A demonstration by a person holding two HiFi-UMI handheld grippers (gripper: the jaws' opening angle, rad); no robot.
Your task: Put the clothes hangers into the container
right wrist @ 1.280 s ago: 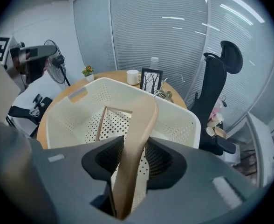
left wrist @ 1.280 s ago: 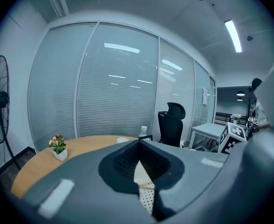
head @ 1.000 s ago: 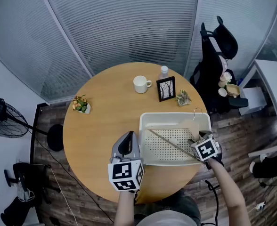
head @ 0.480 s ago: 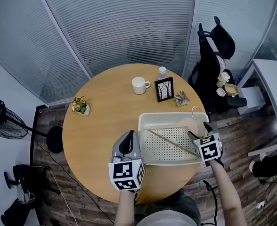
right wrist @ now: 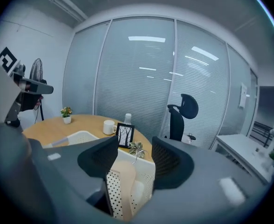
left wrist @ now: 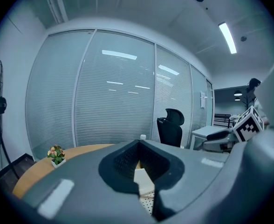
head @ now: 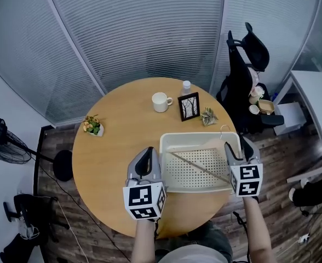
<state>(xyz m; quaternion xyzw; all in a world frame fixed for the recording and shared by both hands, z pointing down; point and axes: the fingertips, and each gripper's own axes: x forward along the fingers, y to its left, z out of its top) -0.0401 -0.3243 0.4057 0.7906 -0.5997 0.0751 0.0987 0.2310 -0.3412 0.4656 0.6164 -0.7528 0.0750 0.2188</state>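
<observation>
A white perforated container (head: 196, 137) stands on the round wooden table (head: 122, 147), near its right front edge. One wooden clothes hanger (head: 199, 167) lies slanted inside it, with its metal hook (head: 225, 128) poking over the far right corner. My right gripper (head: 239, 148) hovers open above the container's right rim, nothing between its jaws. In the right gripper view the hanger (right wrist: 123, 181) and the container (right wrist: 145, 171) show below the right gripper (right wrist: 134, 160). My left gripper (head: 144, 159) is shut and empty at the container's left wall; beyond the left gripper (left wrist: 139, 160) a bit of the container (left wrist: 145, 183) shows.
At the table's far side are a white mug (head: 161, 101), a framed picture (head: 189, 107), a bottle (head: 186, 86), a small plant (head: 207, 116) and a flower pot (head: 93, 126). A black office chair (head: 248, 59) and a white desk (head: 314, 103) stand to the right, a fan (head: 5, 144) to the left.
My right gripper has risen out of the container and drawn back to the right rim, leaving the hanger lying inside. The left gripper has hardly moved.
</observation>
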